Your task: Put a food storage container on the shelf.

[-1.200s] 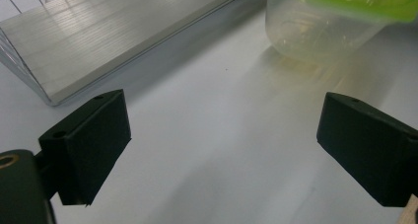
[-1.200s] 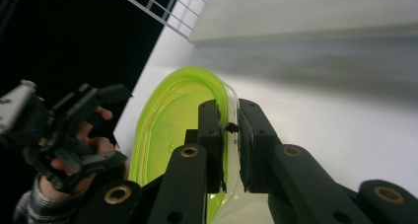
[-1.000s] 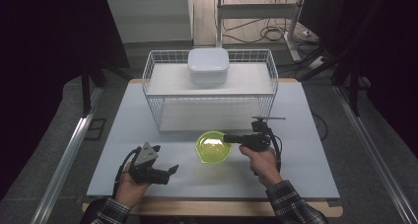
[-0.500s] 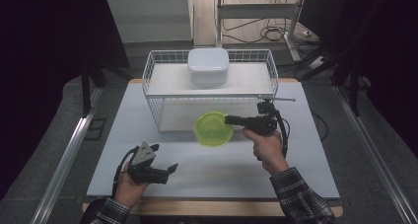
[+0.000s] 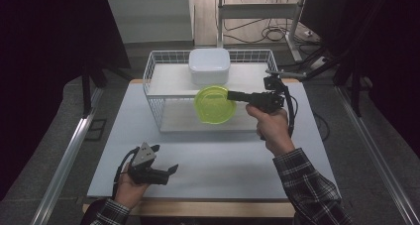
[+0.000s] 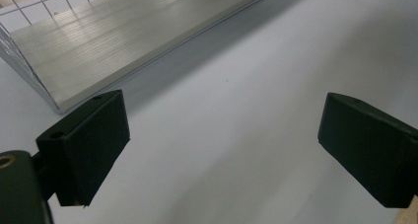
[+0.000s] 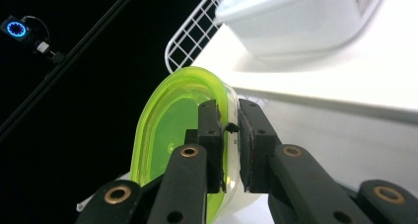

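A bright green bowl hangs in the air in front of the white wire rack, level with its upper shelf. My right gripper is shut on the bowl's right rim. In the right gripper view the two jaws pinch the wall of the green bowl, one pad inside and one outside, my right gripper tilted on its side. A white lidded box sits on the rack's top shelf. My left gripper rests low over the table's front left, open, with nothing between its pads.
The pale table top lies between the two hands. The rack's lower shelf is a light board just beyond my left gripper. Dark floor, metal rails and cables surround the table.
My right gripper has lifted the green bowl off the table, up and toward the rack's upper shelf. The left hand has stayed where it was.
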